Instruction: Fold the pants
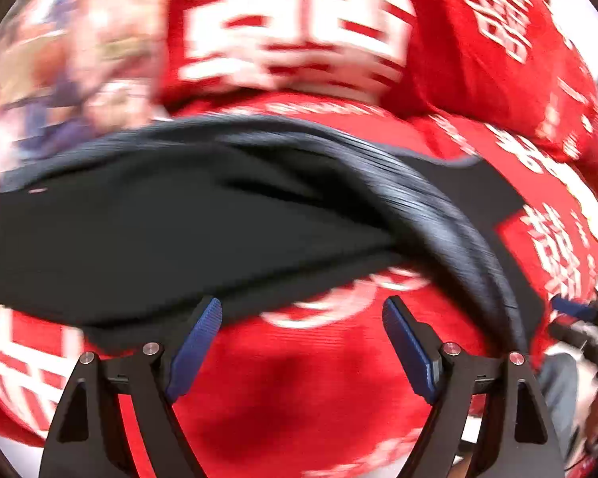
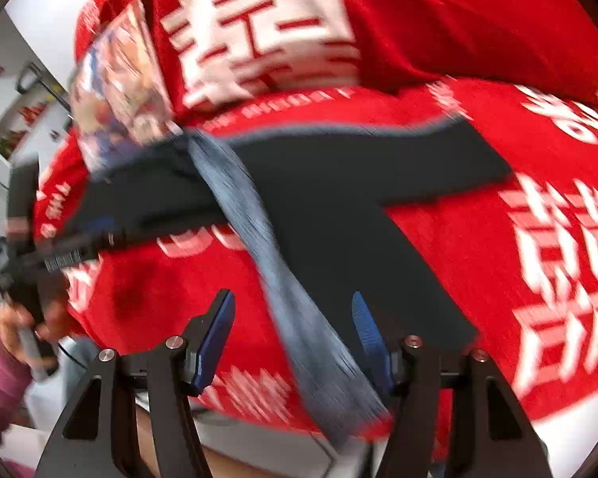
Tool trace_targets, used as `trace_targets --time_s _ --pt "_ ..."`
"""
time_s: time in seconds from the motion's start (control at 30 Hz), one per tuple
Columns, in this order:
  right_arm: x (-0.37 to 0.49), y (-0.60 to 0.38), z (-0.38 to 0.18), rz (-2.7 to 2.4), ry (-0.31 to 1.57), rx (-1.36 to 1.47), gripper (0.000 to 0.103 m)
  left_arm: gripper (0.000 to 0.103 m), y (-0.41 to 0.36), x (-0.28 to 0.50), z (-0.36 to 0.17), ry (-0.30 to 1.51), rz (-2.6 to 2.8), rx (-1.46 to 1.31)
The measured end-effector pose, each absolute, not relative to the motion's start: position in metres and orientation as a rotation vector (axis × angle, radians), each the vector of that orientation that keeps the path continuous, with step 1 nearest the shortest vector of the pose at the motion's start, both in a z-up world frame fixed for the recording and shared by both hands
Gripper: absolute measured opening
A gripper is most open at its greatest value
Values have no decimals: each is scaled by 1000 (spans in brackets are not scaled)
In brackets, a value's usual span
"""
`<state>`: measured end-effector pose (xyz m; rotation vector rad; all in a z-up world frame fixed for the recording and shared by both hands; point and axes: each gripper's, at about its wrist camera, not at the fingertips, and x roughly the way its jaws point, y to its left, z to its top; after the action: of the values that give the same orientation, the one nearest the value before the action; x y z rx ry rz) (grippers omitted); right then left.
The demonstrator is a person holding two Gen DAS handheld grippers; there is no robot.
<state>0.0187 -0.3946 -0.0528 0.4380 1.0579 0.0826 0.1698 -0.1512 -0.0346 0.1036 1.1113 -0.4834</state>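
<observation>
The red cloth (image 1: 299, 390) with white characters is the largest thing and the landmark: it covers the whole work surface, presumably as a soft, flat bed for folding. There is one of it, though it lies in several overlapping folds toward the far side.

On the cloth lie the pants (image 1: 147, 231), one dark pair, spread across its middle. In the right wrist view the pants (image 2: 339, 215) show two dark stretches that meet near the cloth's centre, one running along the far side and one coming toward the near edge; these look like the legs or a leg and the seat, laid out so an edge can be picked up. A ribbed grey band (image 2: 283, 279) runs diagonally over them, probably the waistband or a hem, blurred by motion. I count one.

At the cloth's far left corner sits one colourful printed patch (image 1: 71, 79), too blurred to identify.

The left gripper (image 1: 301, 342) is over the cloth's near edge, its two blue pads spread wide with nothing between them, just short of the pants' near edge. The right gripper (image 2: 293, 342) is also spread wide; the band passes between its pads but is not pinched. Both seem poised to close on fabric for a fold.
</observation>
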Motion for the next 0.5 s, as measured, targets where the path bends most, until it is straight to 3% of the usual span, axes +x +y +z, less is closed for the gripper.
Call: trace_targets --time_s 0.2,0.5 --pt "-43 -431 -90 46 1083 652 65 84 -230 139 -50 1161 -610 146" --pt "-84 -444 -153 164 1023 1138 65 84 -263 130 -73 1253 -642 145"
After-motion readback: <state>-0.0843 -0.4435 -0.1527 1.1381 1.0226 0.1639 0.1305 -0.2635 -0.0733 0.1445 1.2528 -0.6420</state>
